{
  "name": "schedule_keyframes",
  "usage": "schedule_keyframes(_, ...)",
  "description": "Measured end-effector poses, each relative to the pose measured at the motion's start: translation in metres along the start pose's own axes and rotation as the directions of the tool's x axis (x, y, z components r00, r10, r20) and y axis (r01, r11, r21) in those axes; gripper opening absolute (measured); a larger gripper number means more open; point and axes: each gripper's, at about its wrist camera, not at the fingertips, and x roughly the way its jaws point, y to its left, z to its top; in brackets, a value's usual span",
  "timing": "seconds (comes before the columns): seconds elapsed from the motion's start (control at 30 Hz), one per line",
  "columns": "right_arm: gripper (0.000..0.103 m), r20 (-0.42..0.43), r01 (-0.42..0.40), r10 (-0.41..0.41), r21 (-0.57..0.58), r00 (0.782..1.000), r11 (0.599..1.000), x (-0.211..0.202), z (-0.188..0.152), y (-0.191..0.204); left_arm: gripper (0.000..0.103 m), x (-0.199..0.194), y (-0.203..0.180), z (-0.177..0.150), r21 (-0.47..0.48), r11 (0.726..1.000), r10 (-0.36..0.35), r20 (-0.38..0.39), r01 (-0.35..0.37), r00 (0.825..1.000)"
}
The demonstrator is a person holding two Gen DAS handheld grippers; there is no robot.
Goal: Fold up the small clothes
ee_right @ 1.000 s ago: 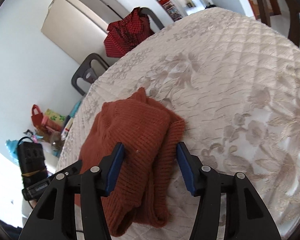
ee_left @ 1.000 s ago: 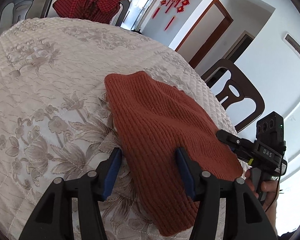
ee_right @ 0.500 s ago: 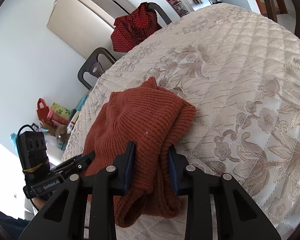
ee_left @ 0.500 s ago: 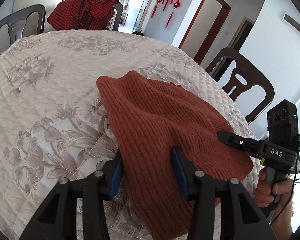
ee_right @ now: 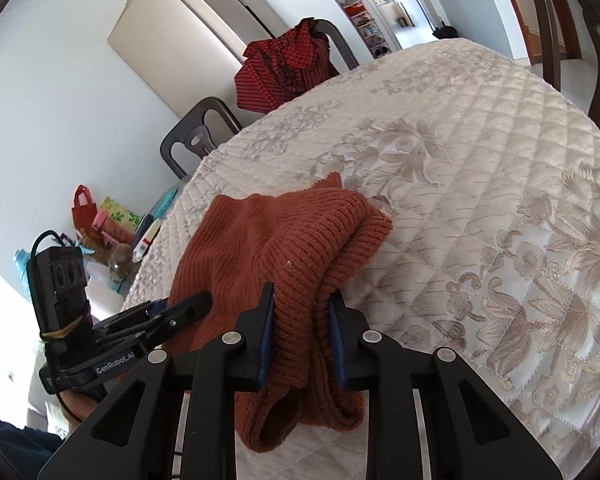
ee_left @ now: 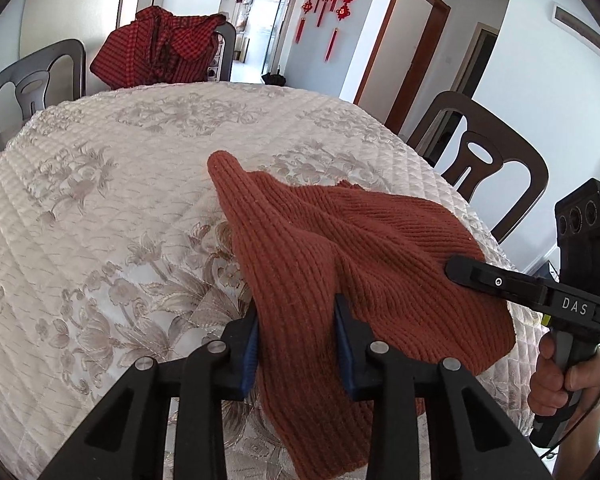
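The surface (ee_left: 112, 208), under a quilted floral cloth, carries the rust knit garment (ee_left: 352, 248) at its near edge, partly bunched and lifted. Your left tool (ee_left: 296, 336) is closed on a thick gather of the knit; your right tool (ee_right: 302, 332) is likewise clamped on a doubled fold. Risk: each bite holds several layers, so an inner layer may slip free and the fold go crooked. Pulling the tools apart may stretch the knit or drag the cloth.
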Motion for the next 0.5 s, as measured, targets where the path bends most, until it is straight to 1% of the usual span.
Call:
schedule_keyframes(0.27, 0.024, 0.007, -0.026, 0.026, -0.019, 1.000, 0.999, 0.004, 0.005, 0.017, 0.034, -0.011, 0.006, 0.006, 0.016, 1.000, 0.012, 0.031, -0.012, 0.999)
schedule_keyframes(0.37, 0.024, 0.004, -0.045, 0.046, -0.036, 0.999, 0.998, 0.011, 0.010, 0.027, 0.034, -0.017, 0.016, 0.010, 0.013, 1.000, 0.027, 0.048, -0.028, 0.998)
schedule_keyframes(0.5, 0.024, -0.008, -0.089, 0.089, -0.058, 0.996, 0.994, 0.030, 0.020, 0.045, 0.034, -0.027, 0.038, 0.017, 0.004, 0.998, 0.063, 0.076, -0.063, 0.995)
